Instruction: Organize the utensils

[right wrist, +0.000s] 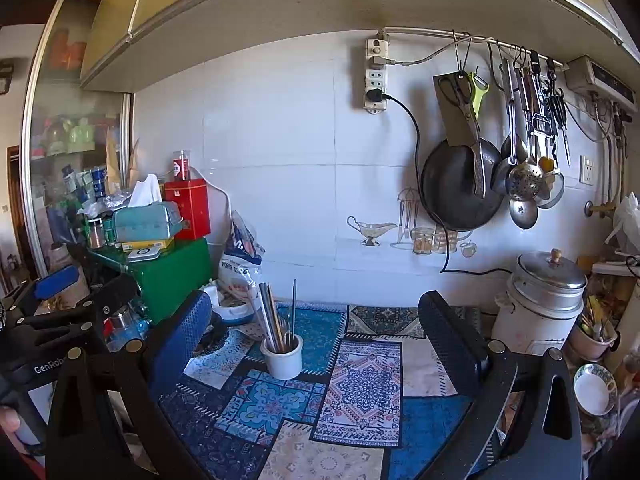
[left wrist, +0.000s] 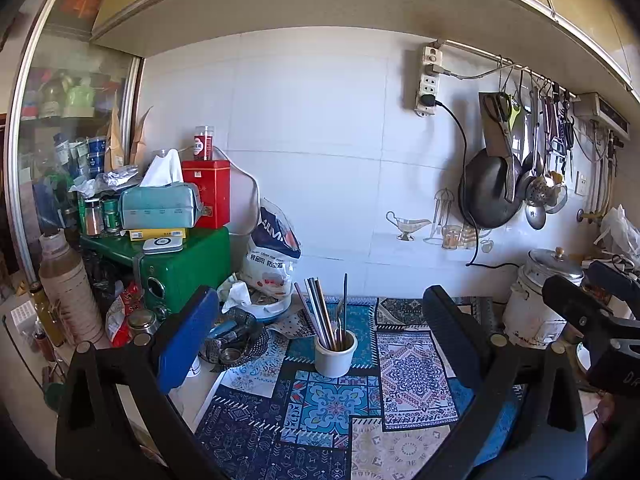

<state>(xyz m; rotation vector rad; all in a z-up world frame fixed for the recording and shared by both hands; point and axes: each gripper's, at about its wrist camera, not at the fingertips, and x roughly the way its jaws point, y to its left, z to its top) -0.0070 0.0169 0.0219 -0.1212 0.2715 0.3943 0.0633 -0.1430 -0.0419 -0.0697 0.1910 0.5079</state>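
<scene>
Both grippers, left (left wrist: 316, 340) and right (right wrist: 316, 344), are hovering wide open and empty, level above the patterned mat (left wrist: 412, 376), facing the white ceramic utensil cup (left wrist: 334, 354).

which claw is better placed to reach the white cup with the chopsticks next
Left, probably. The white ceramic cup of metal chopsticks sits centred between the open left claw, while it lies left of centre before the open right claw. Both claws are empty.

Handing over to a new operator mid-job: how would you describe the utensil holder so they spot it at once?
Find the patchwork cloth of blue tiles covering the counter under the white tiled wall. Near its back left part stands a small white cylindrical cup holding upright metal chopsticks. It is the only thing standing on the cloth, clear of the clutter by the green appliance and the rice cooker.
</scene>
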